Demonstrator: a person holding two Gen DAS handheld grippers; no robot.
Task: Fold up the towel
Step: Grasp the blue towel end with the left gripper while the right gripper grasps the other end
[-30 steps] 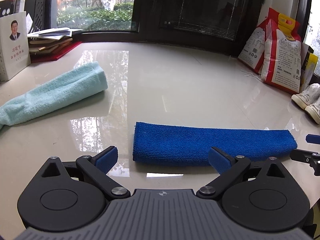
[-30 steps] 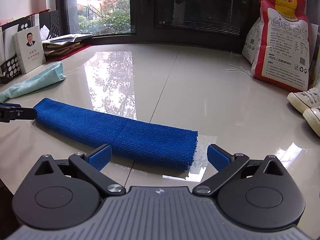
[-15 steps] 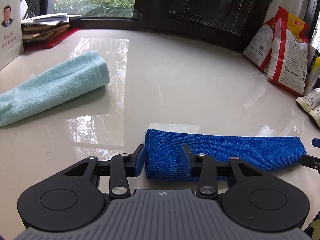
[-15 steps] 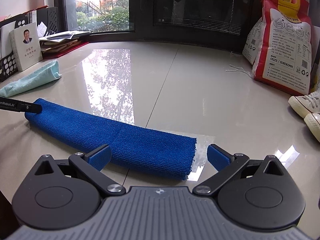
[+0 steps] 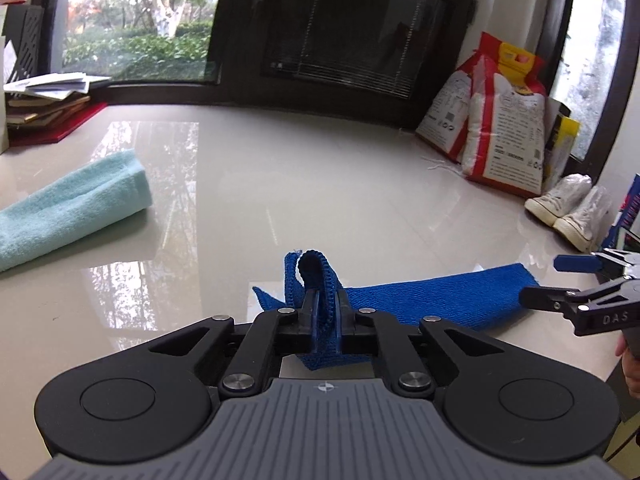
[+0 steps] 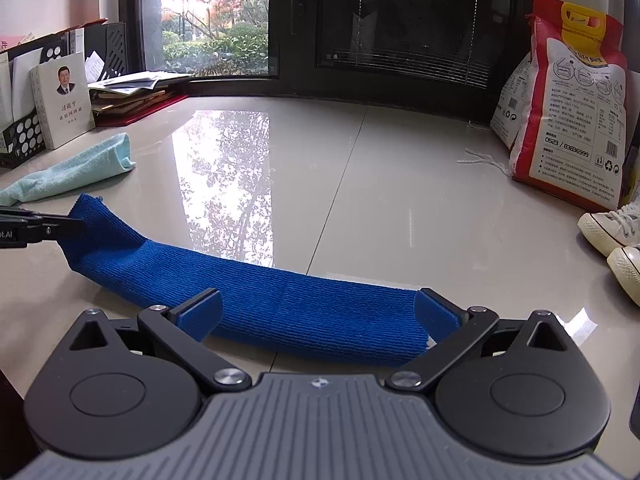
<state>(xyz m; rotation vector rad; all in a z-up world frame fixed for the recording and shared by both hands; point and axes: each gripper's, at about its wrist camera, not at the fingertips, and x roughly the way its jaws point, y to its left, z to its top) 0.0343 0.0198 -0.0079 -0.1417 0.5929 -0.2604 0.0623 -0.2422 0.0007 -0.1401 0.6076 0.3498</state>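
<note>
A blue towel (image 6: 280, 304), folded into a long strip, lies across the glossy table. My left gripper (image 5: 325, 308) is shut on its left end, which bunches up between the fingers and lifts off the table (image 5: 316, 276). It shows at the left edge of the right wrist view (image 6: 40, 228). My right gripper (image 6: 320, 312) is open and straddles the towel's right end, which lies flat between its blue pads (image 6: 436, 312). It shows in the left wrist view at the right (image 5: 560, 280).
A folded light-green towel (image 5: 72, 208) lies at the left. Books and papers (image 6: 132, 96) and a file rack stand at the back left. A rice bag (image 6: 568, 120) and white sneakers (image 6: 616, 240) stand at the right, near the table edge.
My left gripper closed on the towel's left end and raised it. My right gripper moved forward so its open fingers now straddle the right end.
</note>
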